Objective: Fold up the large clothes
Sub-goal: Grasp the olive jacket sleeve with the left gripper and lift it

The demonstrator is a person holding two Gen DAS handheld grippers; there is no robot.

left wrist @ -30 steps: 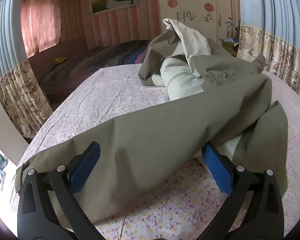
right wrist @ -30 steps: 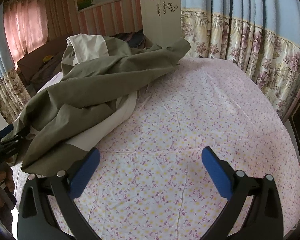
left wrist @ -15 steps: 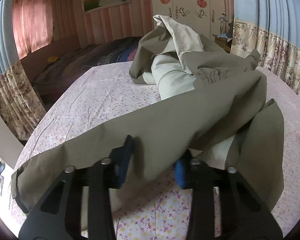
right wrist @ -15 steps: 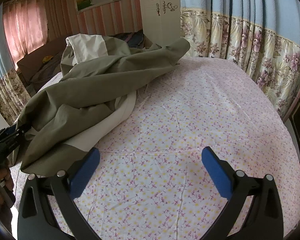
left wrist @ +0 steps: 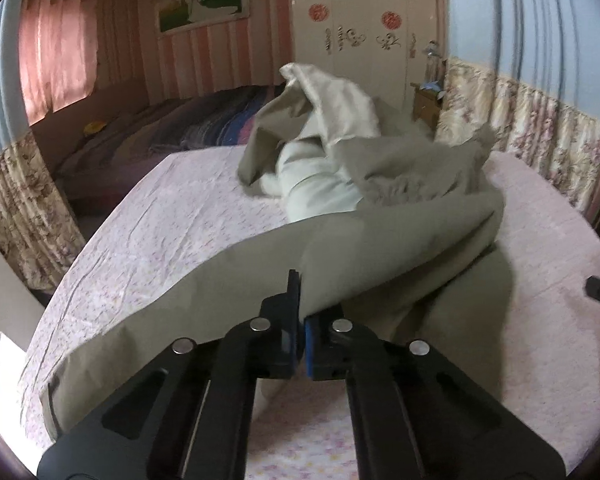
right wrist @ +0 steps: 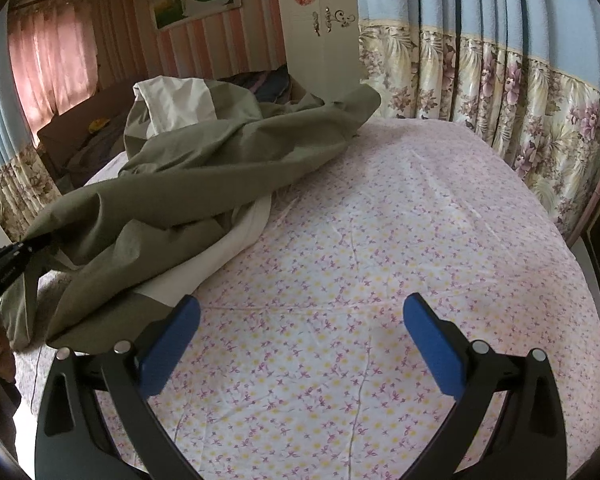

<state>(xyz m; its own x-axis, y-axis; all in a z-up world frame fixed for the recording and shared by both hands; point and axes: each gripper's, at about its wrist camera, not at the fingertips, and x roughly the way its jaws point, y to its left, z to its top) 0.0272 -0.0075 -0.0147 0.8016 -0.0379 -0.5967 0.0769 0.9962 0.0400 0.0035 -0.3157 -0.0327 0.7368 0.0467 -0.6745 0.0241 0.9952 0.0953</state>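
While my left gripper (left wrist: 302, 312) pinches the near edge of the olive garment (left wrist: 400, 240), my right gripper (right wrist: 300, 340) hangs open over bare sheet.

Left wrist view: my 2 left jaws are closed on a fold of the olive cloth, which drapes away from the pads in a long band across the floral bedsheet (left wrist: 160, 220); its cream lining (left wrist: 332, 96) stands up in a peak at the far end of the heap. Right wrist view: my 2 blue pads (right wrist: 172, 344) stand wide apart with only the sheet between them; the garment lies crumpled on the left half of the bed, its nearest corner just beside my left-hand pad, touching or not I cannot tell.
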